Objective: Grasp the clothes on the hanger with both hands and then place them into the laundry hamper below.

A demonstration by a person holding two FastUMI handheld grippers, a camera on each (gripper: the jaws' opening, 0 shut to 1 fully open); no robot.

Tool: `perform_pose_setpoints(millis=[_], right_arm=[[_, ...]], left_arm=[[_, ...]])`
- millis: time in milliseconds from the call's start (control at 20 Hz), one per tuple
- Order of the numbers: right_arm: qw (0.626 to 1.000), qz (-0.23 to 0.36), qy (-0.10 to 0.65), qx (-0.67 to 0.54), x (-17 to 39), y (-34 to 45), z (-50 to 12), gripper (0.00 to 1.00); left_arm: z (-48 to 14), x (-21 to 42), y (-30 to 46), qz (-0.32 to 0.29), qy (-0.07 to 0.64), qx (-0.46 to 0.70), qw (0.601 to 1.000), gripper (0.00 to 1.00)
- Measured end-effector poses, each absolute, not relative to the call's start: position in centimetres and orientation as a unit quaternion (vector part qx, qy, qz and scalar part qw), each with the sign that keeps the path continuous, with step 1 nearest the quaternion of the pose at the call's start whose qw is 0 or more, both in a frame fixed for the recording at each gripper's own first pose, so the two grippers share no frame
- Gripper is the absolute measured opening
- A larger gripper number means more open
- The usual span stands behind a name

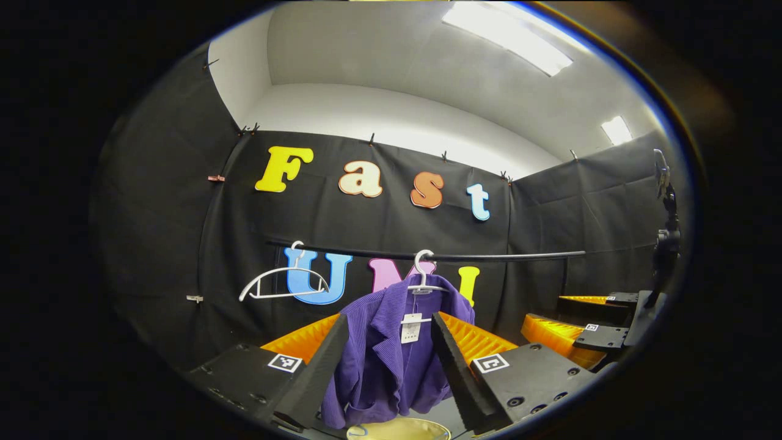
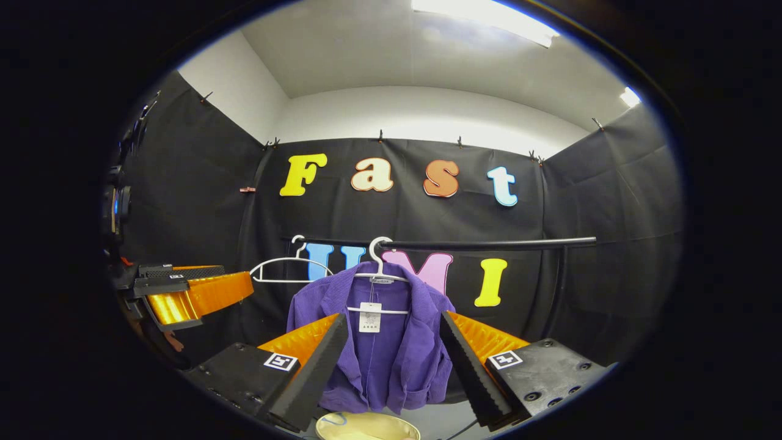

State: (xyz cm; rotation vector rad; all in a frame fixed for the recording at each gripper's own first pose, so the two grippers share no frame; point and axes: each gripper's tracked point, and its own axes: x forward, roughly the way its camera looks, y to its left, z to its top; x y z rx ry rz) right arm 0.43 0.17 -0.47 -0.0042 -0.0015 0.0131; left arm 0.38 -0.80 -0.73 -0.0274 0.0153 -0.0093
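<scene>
left gripper (image 1: 388,360): fingers spread apart, nothing between them touching; it faces the jacket head-on, which i judge lines it up for one side of the garment.
right gripper (image 2: 391,360): fingers likewise parted and empty, aimed at the jacket front; it also sits off to the side in the left gripper view (image 1: 586,333).
purple ribbed corduroy jacket (image 2: 382,342): hangs on a white plastic hanger (image 2: 380,272) hooked over the black horizontal rail (image 2: 489,243), directly above the hamper, so it can probably go straight down.
jacket look: front open, collar spread, white paper tag (image 2: 370,318) dangling at the chest, hem slack.
round pale yellow hamper rim (image 2: 366,426): just below the hem.
bare white hanger (image 2: 287,269): beside it on the rail.
</scene>
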Motion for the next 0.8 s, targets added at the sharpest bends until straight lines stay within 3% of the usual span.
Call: perform_pose_setpoints(millis=[400,800], right_arm=[[0.999,0.038,0.008,-0.001,1.8,1.1,-1.3,0.97],[0.999,0.031,0.008,-0.005,1.7,1.8,-1.4,0.97]], left_arm=[[0.1,0.1,-0.9,0.016,-0.005,-0.012,1.000,0.86],[-0.6,0.1,-0.4,0.008,-0.002,-0.019,1.000,0.86]])
